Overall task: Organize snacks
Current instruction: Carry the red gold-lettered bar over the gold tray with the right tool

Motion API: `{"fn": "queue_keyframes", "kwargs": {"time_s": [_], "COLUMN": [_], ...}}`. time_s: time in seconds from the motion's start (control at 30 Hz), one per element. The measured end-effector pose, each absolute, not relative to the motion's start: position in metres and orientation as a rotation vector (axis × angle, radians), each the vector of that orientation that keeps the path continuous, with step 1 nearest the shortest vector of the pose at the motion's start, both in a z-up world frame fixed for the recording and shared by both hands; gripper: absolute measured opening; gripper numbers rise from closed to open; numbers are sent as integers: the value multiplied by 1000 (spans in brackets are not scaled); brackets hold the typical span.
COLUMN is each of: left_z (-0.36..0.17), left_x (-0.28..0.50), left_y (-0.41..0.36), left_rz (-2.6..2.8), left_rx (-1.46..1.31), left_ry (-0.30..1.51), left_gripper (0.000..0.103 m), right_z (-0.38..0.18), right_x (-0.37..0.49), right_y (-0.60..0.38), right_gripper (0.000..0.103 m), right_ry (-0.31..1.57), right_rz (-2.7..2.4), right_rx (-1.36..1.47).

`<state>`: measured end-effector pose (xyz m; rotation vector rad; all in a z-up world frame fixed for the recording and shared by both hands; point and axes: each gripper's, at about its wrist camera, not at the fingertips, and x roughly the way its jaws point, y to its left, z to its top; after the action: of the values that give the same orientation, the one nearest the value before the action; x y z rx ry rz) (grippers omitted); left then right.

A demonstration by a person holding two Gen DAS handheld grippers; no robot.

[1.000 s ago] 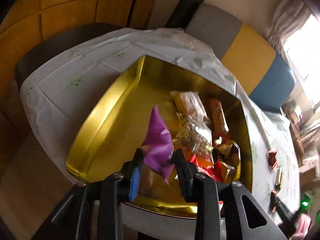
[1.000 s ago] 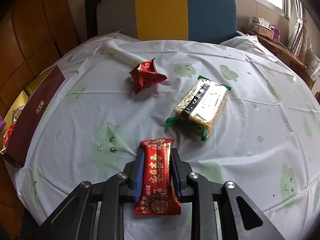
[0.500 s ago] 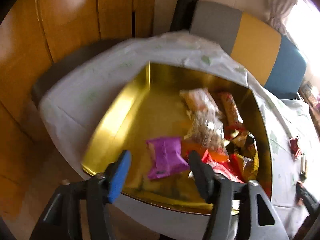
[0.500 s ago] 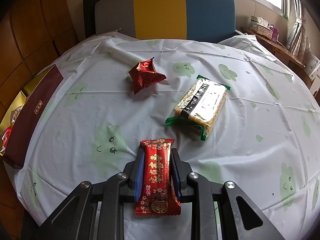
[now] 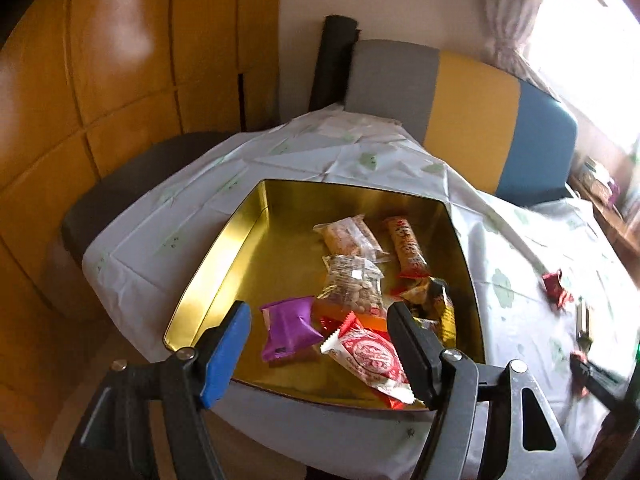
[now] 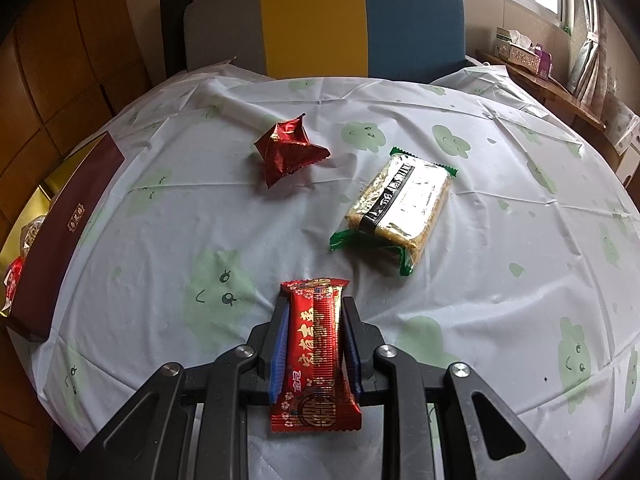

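Note:
A gold tin box (image 5: 224,248) sits on the table's left side and holds several snack packets. A purple packet (image 5: 290,330) lies in its near part, beside a red and white packet (image 5: 370,358). My left gripper (image 5: 318,338) is open and empty above the box's near edge. My right gripper (image 6: 314,334) is shut on a red snack bar (image 6: 316,360), held just above the tablecloth. A crumpled red packet (image 6: 288,150) and a green-edged cracker pack (image 6: 400,210) lie on the cloth ahead. The box's maroon outer side (image 6: 68,232) shows at the left of the right wrist view.
A round table with a white cloth printed with green shapes (image 6: 480,160). A grey, yellow and blue chair (image 6: 320,28) stands behind it. Wooden wall panels (image 5: 100,80) are at the left. A dark chair (image 5: 132,176) stands by the table's left edge.
My left gripper opened and let go of the purple packet, which now lies flat in the box. The gripper drew back and up. The right gripper has hardly moved.

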<state>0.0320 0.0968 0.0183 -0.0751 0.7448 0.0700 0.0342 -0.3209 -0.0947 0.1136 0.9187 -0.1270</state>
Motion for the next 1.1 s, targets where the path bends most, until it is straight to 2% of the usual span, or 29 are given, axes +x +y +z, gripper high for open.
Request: {"fn": "queue_keyframes", "kwargs": {"time_s": [0.5,1.1], "left_z": [5,-7], "left_x": [27,31], "left_y": [94,120], "left_rz": [31,72], "left_rx": [-91,-136], "left_ry": [782,802], "left_gripper": [71,71], "right_z": [-82,-17], "right_x": [47,85], "right_y": [-309,-147], "right_gripper": [24,24], "right_ry": [987,926], "right_rz": [-68,424], "right_rx": [184,127]}}
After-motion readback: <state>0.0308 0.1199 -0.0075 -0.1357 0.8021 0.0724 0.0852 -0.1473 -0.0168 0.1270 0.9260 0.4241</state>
